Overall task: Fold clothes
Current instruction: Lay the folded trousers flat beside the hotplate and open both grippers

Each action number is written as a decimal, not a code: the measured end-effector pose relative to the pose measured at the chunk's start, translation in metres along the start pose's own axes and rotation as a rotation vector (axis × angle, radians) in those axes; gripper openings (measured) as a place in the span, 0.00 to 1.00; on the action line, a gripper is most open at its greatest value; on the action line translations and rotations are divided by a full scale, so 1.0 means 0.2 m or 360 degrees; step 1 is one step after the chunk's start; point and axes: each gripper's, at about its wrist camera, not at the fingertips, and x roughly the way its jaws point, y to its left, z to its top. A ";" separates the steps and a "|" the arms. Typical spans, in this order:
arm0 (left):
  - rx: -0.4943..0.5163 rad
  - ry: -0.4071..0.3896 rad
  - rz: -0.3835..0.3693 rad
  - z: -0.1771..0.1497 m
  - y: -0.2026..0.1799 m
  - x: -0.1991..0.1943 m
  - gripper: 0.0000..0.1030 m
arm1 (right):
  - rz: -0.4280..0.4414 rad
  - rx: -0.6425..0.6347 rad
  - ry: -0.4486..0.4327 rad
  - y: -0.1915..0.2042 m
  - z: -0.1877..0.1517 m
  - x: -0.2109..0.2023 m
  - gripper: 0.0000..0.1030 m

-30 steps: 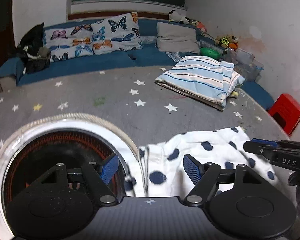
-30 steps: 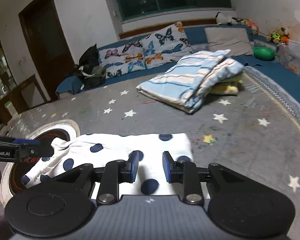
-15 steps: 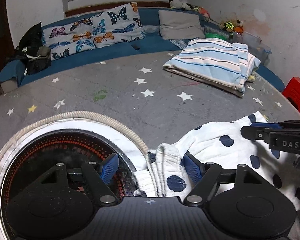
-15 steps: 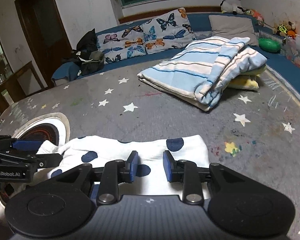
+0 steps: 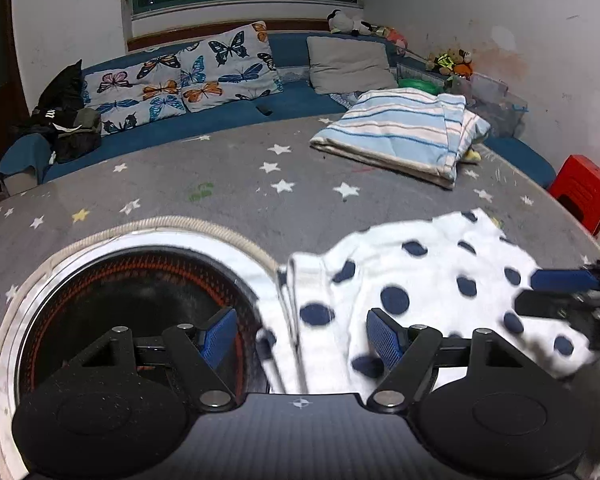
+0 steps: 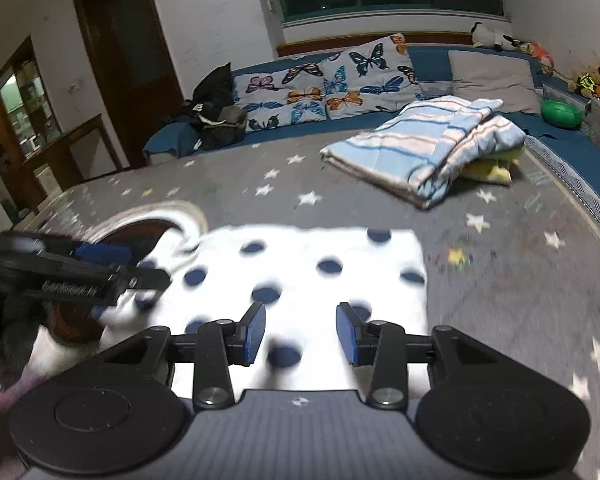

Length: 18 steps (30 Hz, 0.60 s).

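**Both hand-held grippers released over the polka-dot garment**

I see the white garment with navy dots (image 5: 428, 280) lying on the grey star-print surface (image 5: 228, 184), near me, its left end draped over the rim of the round inset (image 5: 148, 276) with the orange-ringed dark centre.

My left hand-held gripper (image 5: 300, 338) stands with its jaws wide, the bunched left edge of the garment lying between the blue pads (image 5: 384, 338); the pads do not press on it.

My right hand-held gripper (image 6: 300, 334) hovers over the garment's near right part, its jaws opening, cloth below them, nothing pinched.

The frames are blurred around the cloth, so I cannot tell its folds exactly.

Farther off to the right lies a folded blue-striped blanket (image 6: 424, 152). Butterfly pillows (image 6: 324, 84) sit along the blue sofa (image 5: 220, 114) at the far side.
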 end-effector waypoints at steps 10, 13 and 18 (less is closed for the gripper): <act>0.0004 -0.0006 0.0084 -0.09 0.01 0.01 0.73 | -0.0071 -0.0018 0.0011 0.02 -0.26 -0.10 0.40; -0.0011 -0.0014 0.0082 -0.09 0.02 -0.01 0.73 | -0.0082 -0.0022 -0.0029 0.03 -0.28 -0.15 0.40; -0.0066 -0.0035 0.0060 -0.10 0.03 -0.05 0.72 | -0.0087 0.0023 -0.0102 0.01 -0.29 -0.21 0.46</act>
